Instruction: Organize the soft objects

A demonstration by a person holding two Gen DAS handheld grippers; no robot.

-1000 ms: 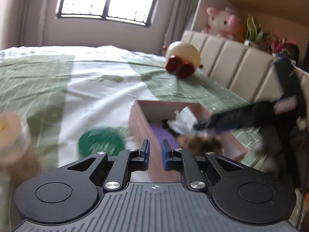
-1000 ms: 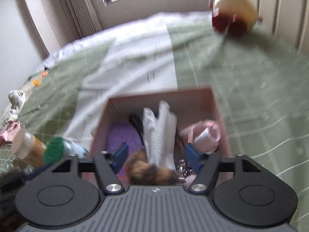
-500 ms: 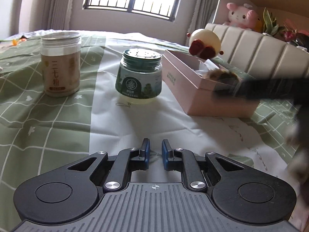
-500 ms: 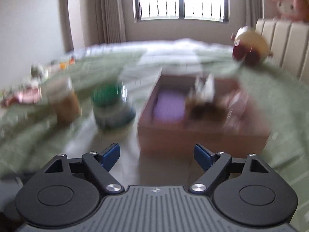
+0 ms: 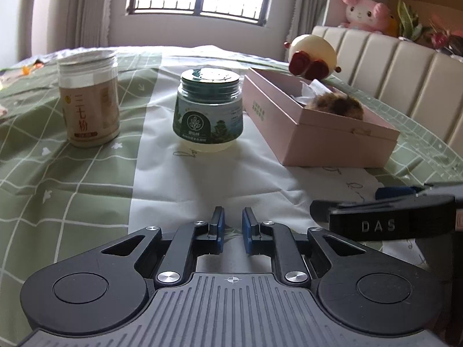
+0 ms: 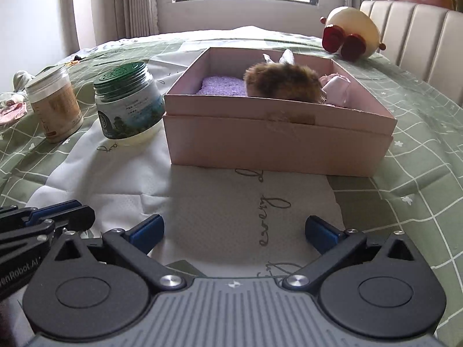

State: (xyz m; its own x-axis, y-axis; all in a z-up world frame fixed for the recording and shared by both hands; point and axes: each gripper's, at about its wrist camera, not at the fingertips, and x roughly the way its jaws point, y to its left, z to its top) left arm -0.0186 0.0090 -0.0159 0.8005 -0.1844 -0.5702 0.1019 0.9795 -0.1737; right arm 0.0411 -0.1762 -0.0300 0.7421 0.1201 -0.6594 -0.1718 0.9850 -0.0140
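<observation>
On the bed: a green checked bedspread (image 6: pixel 419 133) with a white lettered panel down its middle carries everything.
Box: one pink open box (image 6: pixel 277 141) sits on the white panel, straight ahead of the right claw and off to the right of the left claw.
Soft objects in the box: one brown furry item (image 6: pixel 285 82) in the middle, one purple fuzzy piece (image 6: pixel 221 88) to its left, one pale pink fabric piece (image 6: pixel 337 88) to its right, and white crinkled material (image 6: pixel 285 56) behind the fur.
Jars: two, both upright with lids on. One green-lidded jar (image 5: pixel 208 110) stands just beside the box's left wall; one tan jar with a pale lid (image 5: pixel 88 102) stands further left, apart from it.
Left claw: the left claw (image 5: pixel 233 230) is nearly pressed together, a narrow slit between its blue pads, pinching nothing, low over the white panel.
Right claw: the right claw (image 6: pixel 234 231) is spread wide, holding nothing, near the box's front wall but apart from it.
In the way: nothing lies between either claw and the box; the two claws sit close side by side.
Further back: one cream round plush with red feet (image 6: pixel 351 34) rests beyond the box near the padded headboard (image 5: pixel 405 66); one pink plush (image 5: pixel 366 14) sits on the ledge above it.
Far left edge: small fabric scraps (image 6: pixel 13 107), too small to count.
</observation>
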